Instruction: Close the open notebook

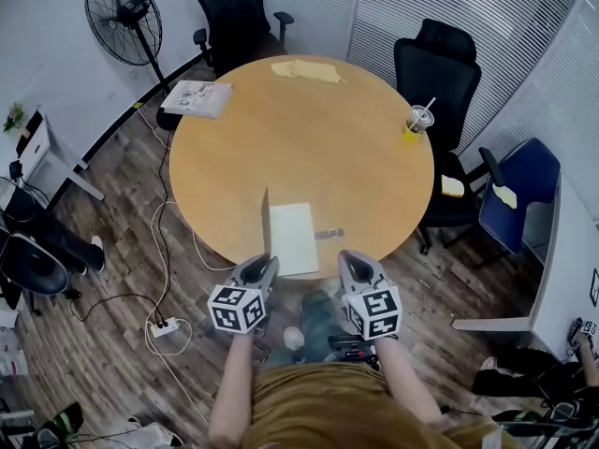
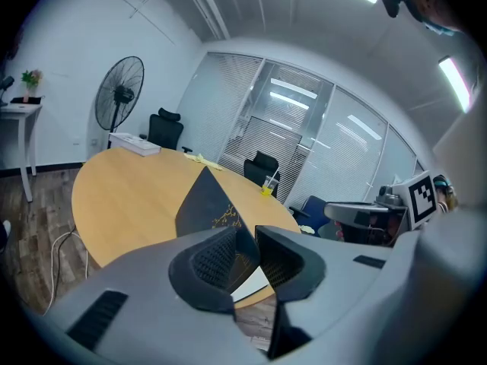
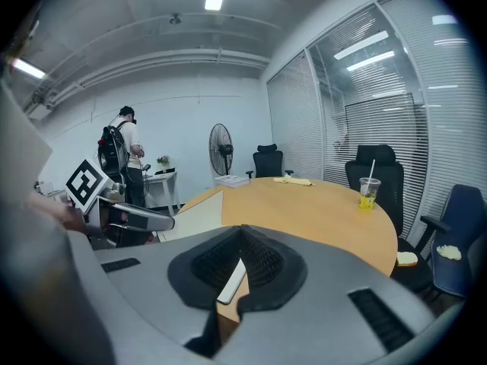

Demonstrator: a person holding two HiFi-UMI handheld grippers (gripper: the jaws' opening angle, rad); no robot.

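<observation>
One notebook (image 1: 292, 238) lay open on the round wooden bench (image 1: 299, 148), close to the near edge and just ahead of the person. Its dark cover (image 1: 266, 221) stood upright along the left side, while its pale page lay flat to the right. One small grey object (image 1: 329, 234), too small to identify, rested just beside the page's right edge.

Two tongs were in play. The left tongs (image 1: 266, 266) sat at the cover's near end with the jaws apart. The dark cover and a slip of white page showed in the gap, and neither pad pressed on them. The right tongs (image 1: 352, 258) hovered just right of the notebook's near corner. Their jaws were together at the tips and gripped nothing.

Farther off, the bench carried one drink cup (image 1: 417, 120) with a straw at the right rim. One yellow cloth (image 1: 307, 70) lay at the far rim, and one stack of papers (image 1: 198, 98) at the far left.

Three chairs ringed the bench: one black chair (image 1: 236, 12) at the far side, a second black chair (image 1: 438, 68) at the right, and one blue chair (image 1: 520, 190) beyond it. One standing fan (image 1: 124, 15) stood at the far left.
</observation>
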